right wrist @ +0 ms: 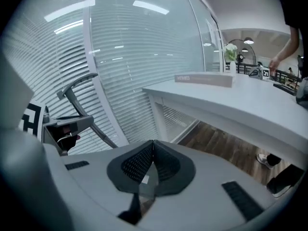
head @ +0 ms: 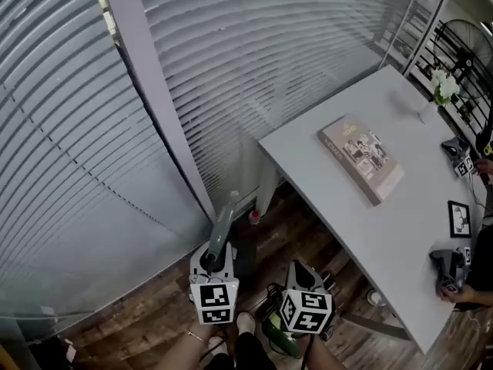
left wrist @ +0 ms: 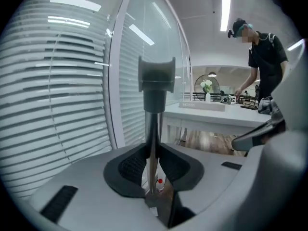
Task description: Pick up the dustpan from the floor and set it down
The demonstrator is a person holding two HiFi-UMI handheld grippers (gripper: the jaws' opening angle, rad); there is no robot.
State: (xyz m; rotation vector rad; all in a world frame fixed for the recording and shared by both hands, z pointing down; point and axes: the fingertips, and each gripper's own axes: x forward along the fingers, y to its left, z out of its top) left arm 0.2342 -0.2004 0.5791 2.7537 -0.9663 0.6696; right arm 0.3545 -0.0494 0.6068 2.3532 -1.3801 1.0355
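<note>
L tool [head: 216, 259] at 6 o'clock in head view, marker cube facing up, forearm below it, nose aimed away and somewhat down. Its jaws are clamped on the thin metal shaft of the dustpan handle [left wrist: 153, 138], 1 pad each side. The handle stands nearly upright out of the jaws, its gray grip [left wrist: 156, 78] at 12 o'clock in the left gripper view. The dustpan's pan itself can't be made out; a green shape [head: 276, 339] low between the 2 tools may be it, can't tell

R tool [head: 302, 274] just beside the L one, at its 3 o'clock, tilted down more steeply. Its pads are pressed together w/ nothing between them

Counts: 2 tools in hand, 1 handle

Wood floor [head: 154, 314] under both. 1 small red-capped bottle [head: 253, 216] on the floor at 12 o'clock of the L tool, by the worktop leg

White worktop [head: 400, 230] at 2 o'clock: 1 book [head: 362, 159] lying flat, 1 framed pic [head: 459, 219], 1 vase w/ white flowers [head: 441, 91] at the far end, 2 dark devices w/ marker squares at the 3 o'clock edge, another person's hand [head: 461, 293] by the nearer one

Farthest, 10 to 12 o'clock: glass wall w/ blinds [head: 254, 60]
</note>
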